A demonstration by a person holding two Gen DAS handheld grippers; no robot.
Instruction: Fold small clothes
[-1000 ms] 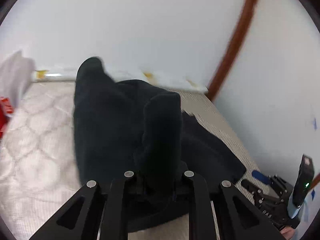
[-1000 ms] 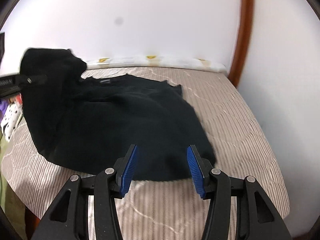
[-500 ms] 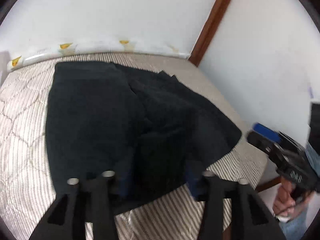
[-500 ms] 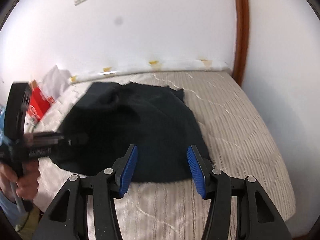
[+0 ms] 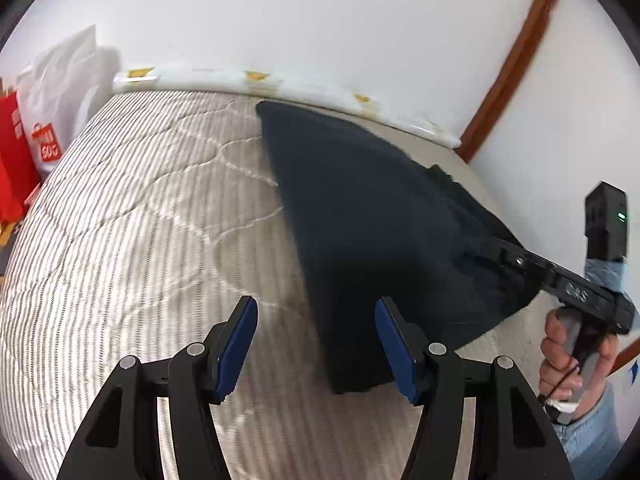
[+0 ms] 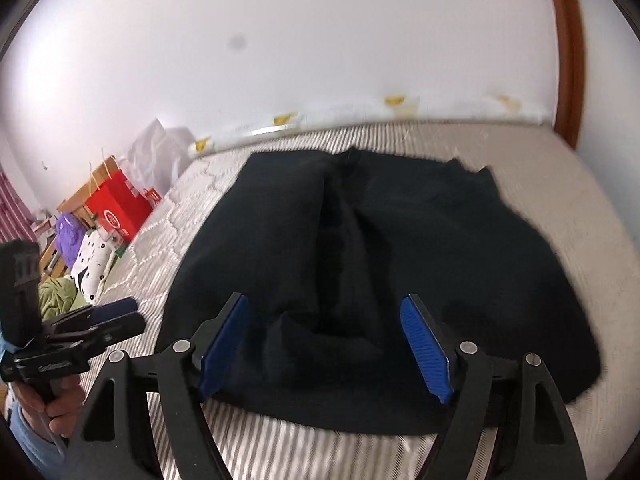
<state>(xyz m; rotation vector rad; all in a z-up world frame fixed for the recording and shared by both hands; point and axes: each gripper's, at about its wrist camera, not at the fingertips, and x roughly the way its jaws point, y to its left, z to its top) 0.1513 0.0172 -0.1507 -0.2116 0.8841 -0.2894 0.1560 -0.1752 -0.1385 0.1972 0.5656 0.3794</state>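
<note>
A black garment (image 6: pixel 380 264) lies on the striped mattress (image 6: pixel 580 208), its left side folded in over the middle. It also shows in the left wrist view (image 5: pixel 368 220) as a dark slab with a straight left edge. My left gripper (image 5: pixel 316 344) is open and empty, just off the garment's near left corner. My right gripper (image 6: pixel 326 348) is open and empty, low over the garment's near hem. The right gripper also shows in the left wrist view (image 5: pixel 492 248), over the garment's right side. The left gripper also shows in the right wrist view (image 6: pixel 100 316), left of the garment.
A red bag (image 6: pixel 120 208) and white plastic bags (image 5: pixel 60 92) stand left of the mattress, with soft items (image 6: pixel 92 264) below them. A white wall runs behind the bed, with a brown wooden trim (image 5: pixel 508 64) at the right corner.
My left gripper was shut on the garment's side a second ago, carried it over, opened and let it go. It has now drawn back left. The fold lies flat.
</note>
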